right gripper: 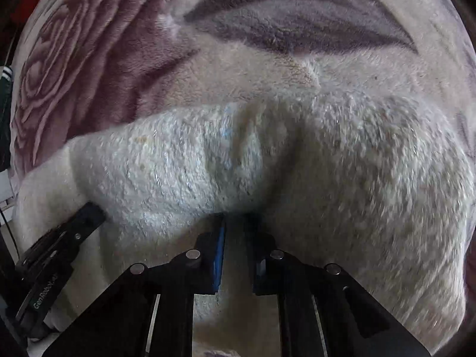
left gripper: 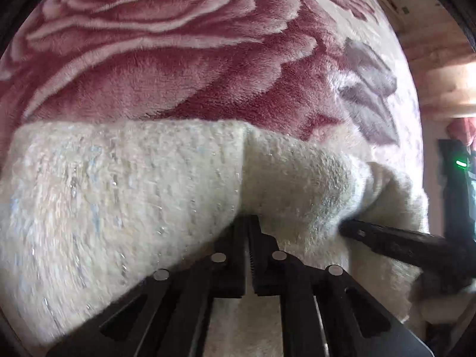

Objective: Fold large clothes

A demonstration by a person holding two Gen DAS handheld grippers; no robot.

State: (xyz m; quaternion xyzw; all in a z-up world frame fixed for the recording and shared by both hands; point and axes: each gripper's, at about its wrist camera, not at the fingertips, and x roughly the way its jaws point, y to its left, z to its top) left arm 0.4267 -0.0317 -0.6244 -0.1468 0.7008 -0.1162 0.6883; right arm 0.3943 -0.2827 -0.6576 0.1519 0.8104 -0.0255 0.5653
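A cream fuzzy garment (left gripper: 119, 184) is spread across a plush blanket with a rose print (left gripper: 148, 59), filling the near half of both wrist views. In the left wrist view its far edge runs roughly straight from left to centre, then drops away to the right. Beyond that edge only bare blanket is seen, so open room lies on the far side. At the far right the blanket's edge is met by a wall and dark furniture with a green light (left gripper: 459, 165), so room is tight there.

The left gripper (left gripper: 249, 223) is clenched, jaws all but meeting, tips buried in a raised fold of the garment. Fabric is bunched right at the tips and appears pinched, though the contact itself is hidden by pile. In the same view the right gripper (left gripper: 346, 229) is seen coming in from the right, its tip pressed into the same ridge, just beside the left one.

In the right wrist view the garment (right gripper: 297, 163) is humped up just past the fingers, a crease running from the tips to its far edge. The right gripper (right gripper: 236, 218) is nearly closed, a narrow gap left near its base, tips sunk under the fold; cloth appears to be held between them. The left gripper (right gripper: 93, 211) is seen at the near left, also nosed into the fabric. Open blanket with a grey leaf print (right gripper: 297, 23) lies beyond.
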